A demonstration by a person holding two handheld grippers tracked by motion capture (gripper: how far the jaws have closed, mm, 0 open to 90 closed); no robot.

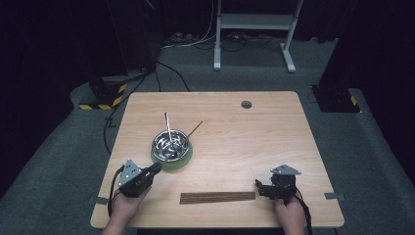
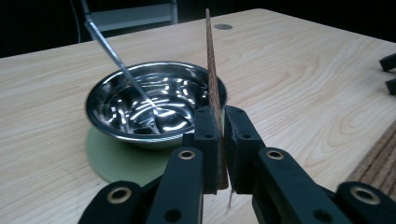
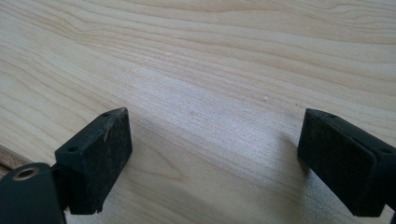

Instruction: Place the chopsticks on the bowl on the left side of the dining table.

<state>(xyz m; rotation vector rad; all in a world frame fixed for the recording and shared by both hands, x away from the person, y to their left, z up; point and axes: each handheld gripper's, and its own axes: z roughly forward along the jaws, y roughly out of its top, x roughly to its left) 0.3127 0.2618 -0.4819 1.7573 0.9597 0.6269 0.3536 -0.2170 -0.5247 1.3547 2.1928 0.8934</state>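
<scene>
Chopstick (image 2: pixel 213 70) work is in hand: the left claw (image 1: pixel 155 168) is clenched on one brown stick, which stands between its pads in the left gripper view and leans out over the bowl (image 1: pixel 170 145). That steel bowl sits on a green mat (image 1: pixel 182 159) left of the bench's (image 1: pixel 274 132) middle, with a metal stick (image 1: pixel 168 126) and what looks like a second brown stick (image 1: pixel 194 130) already leaning in it. Near the front edge, between the two hands, lies a flat row of brown sticks (image 1: pixel 218 197). At the right, the right claw (image 1: pixel 258 188) rests just beside that row's end, released, its pads wide apart over bare wood.

I judge the step to be carrying a stick to the bowl. The next move calls for bringing the tip over the rim, tilting it down, then letting go so it rests against the wall without knocking the others.
</scene>
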